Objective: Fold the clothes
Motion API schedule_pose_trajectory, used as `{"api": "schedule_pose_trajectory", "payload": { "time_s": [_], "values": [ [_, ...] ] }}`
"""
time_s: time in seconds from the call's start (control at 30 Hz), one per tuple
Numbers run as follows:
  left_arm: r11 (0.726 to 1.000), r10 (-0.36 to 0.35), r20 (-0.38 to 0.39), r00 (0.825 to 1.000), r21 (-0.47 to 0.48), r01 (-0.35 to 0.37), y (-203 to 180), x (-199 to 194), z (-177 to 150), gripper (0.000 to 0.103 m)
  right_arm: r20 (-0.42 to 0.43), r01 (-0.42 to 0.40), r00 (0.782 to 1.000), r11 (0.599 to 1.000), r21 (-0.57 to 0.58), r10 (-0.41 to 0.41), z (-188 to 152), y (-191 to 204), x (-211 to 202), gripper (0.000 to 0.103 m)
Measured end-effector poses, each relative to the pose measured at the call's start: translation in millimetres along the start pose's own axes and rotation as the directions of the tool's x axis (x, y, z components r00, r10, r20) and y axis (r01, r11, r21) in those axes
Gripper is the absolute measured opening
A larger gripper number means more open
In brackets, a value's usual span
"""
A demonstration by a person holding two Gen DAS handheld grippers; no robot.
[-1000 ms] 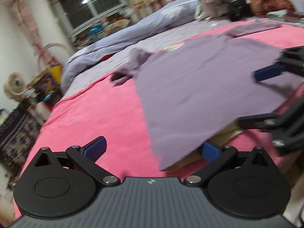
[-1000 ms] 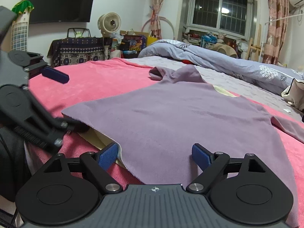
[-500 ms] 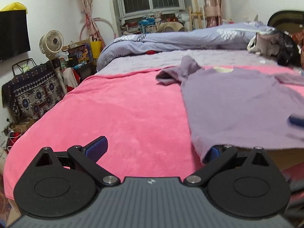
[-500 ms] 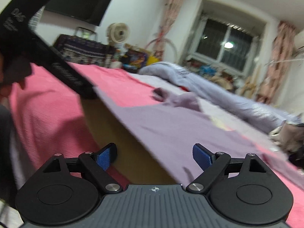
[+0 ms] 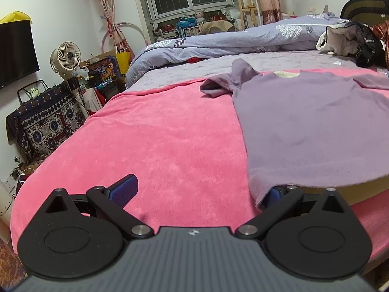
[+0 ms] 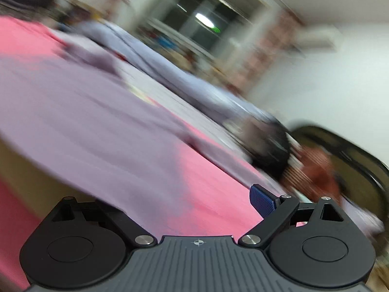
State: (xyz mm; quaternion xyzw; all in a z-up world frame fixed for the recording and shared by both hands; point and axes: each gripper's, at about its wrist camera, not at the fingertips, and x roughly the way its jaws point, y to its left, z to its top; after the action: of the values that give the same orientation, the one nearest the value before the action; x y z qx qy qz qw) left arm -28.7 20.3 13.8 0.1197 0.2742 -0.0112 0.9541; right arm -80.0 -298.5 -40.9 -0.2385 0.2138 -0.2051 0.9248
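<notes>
So my right gripper (image 6: pixel 194 209) just swung off to the side, whole view is smeared now, and its fingers are opening with only the purple sweater's (image 5: pixel 313 131) hem lying across between them, nothing pinched. A second ago both grippers sat at that hem together. Left gripper (image 5: pixel 197 192) has levelled out, fingers spread wide, its right finger tucked under the hem corner, not clamped. Reads like I'm repositioning for the first fold. Sweater lies flat on the pink blanket (image 5: pixel 150 141) on the bed, a board under it, grey-blue duvet (image 5: pixel 231 41) behind, fan (image 5: pixel 65 57) by the wall.
</notes>
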Motion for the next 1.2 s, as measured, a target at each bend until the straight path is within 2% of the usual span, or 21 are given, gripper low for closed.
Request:
{"api": "schedule_pose_trajectory", "payload": {
  "time_s": [0.03, 0.1, 0.13, 0.2, 0.23, 0.27, 0.3, 0.33, 0.37, 0.4, 0.47, 0.53, 0.7, 0.8, 0.9, 1.03, 1.1, 1.17, 1.2],
  "values": [
    [1.0, -0.001, -0.004, 1.0, 0.004, 0.001, -1, 1, -1, 0.102, -0.04, 0.007, 0.999, 0.998, 0.057, -0.005, -5, -16, 7, 0.095],
    [1.0, -0.005, -0.003, 1.0, 0.018, 0.005, -7, 2, -1, 0.102, -0.053, -0.092, 0.993, 0.974, 0.207, 0.105, -8, -41, 11, 0.09],
    [0.999, -0.004, 0.005, 1.0, 0.04, 0.004, -11, 2, -1, 0.102, -0.04, -0.105, 0.992, 0.973, 0.206, 0.116, -5, -40, 9, 0.085],
    [0.995, 0.001, 0.027, 1.0, 0.098, -0.003, -22, 2, 0, 0.102, -0.014, -0.147, 0.989, 0.98, 0.135, 0.15, -1, -25, 0, 0.04],
    [0.992, 0.009, 0.035, 0.999, 0.128, -0.013, -27, 3, 0, 0.101, -0.004, -0.17, 0.985, 0.981, 0.098, 0.171, 1, -16, -5, 0.028],
    [0.989, 0.016, 0.037, 0.999, 0.147, -0.021, -30, 5, -1, 0.095, 0.005, -0.192, 0.981, 0.979, 0.062, 0.192, 2, -8, -10, 0.01],
    [0.988, 0.018, 0.036, 0.999, 0.154, -0.023, -30, 6, -1, 0.09, 0.006, -0.208, 0.978, 0.977, 0.041, 0.208, 4, -2, -12, 0.008],
    [0.989, 0.01, 0.03, 0.999, 0.146, -0.015, -28, 7, 0, 0.078, -0.004, -0.213, 0.977, 0.976, 0.049, 0.214, 6, -2, -12, 0.007],
    [0.991, 0.003, 0.025, 1.0, 0.137, -0.006, -26, 7, 0, 0.071, -0.015, -0.218, 0.975, 0.974, 0.056, 0.22, 8, -1, -11, 0.006],
    [0.992, -0.005, 0.021, 1.0, 0.126, 0.002, -24, 7, 1, 0.068, -0.028, -0.225, 0.973, 0.972, 0.073, 0.227, 9, -3, -10, 0.006],
    [0.996, -0.029, 0.027, 0.999, 0.091, 0.026, -17, 2, 4, 0.055, -0.053, -0.244, 0.966, 0.96, 0.136, 0.253, 10, -18, -10, 0.006],
    [0.997, -0.038, 0.051, 0.998, 0.067, 0.035, -13, -7, 10, 0.053, -0.058, -0.263, 0.959, 0.947, 0.186, 0.277, 16, -31, -16, 0.006],
    [0.995, -0.033, 0.102, 0.994, 0.1, 0.023, -13, -32, 21, 0.051, -0.034, -0.254, 0.963, 0.944, 0.21, 0.267, 27, -49, -23, 0.006],
    [0.989, -0.063, 0.054, 0.997, 0.134, 0.056, -13, -32, 14, 0.052, -0.092, -0.268, 0.951, 0.938, 0.221, 0.294, 18, -54, -20, 0.006],
    [0.98, -0.085, -0.036, 0.996, 0.176, 0.09, -19, -22, -2, 0.054, -0.192, -0.315, 0.913, 0.921, 0.228, 0.36, 7, -52, -10, 0.007],
    [0.973, -0.088, -0.061, 0.994, 0.21, 0.099, -24, -21, -8, 0.056, -0.215, -0.383, 0.882, 0.903, 0.194, 0.42, 9, -53, -11, 0.01],
    [0.972, -0.108, -0.072, 0.992, 0.2, 0.12, -18, -24, -6, 0.064, -0.244, -0.455, 0.841, 0.875, 0.166, 0.483, 5, -59, -13, 0.014],
    [0.971, -0.131, -0.093, 0.987, 0.187, 0.147, -9, -30, -7, 0.084, -0.272, -0.523, 0.795, 0.84, 0.148, 0.543, 0, -66, -16, 0.021],
    [0.972, -0.132, -0.101, 0.986, 0.183, 0.148, -3, -35, -9, 0.087, -0.278, -0.547, 0.773, 0.821, 0.163, 0.57, -3, -74, -19, 0.025]
  ]
}}
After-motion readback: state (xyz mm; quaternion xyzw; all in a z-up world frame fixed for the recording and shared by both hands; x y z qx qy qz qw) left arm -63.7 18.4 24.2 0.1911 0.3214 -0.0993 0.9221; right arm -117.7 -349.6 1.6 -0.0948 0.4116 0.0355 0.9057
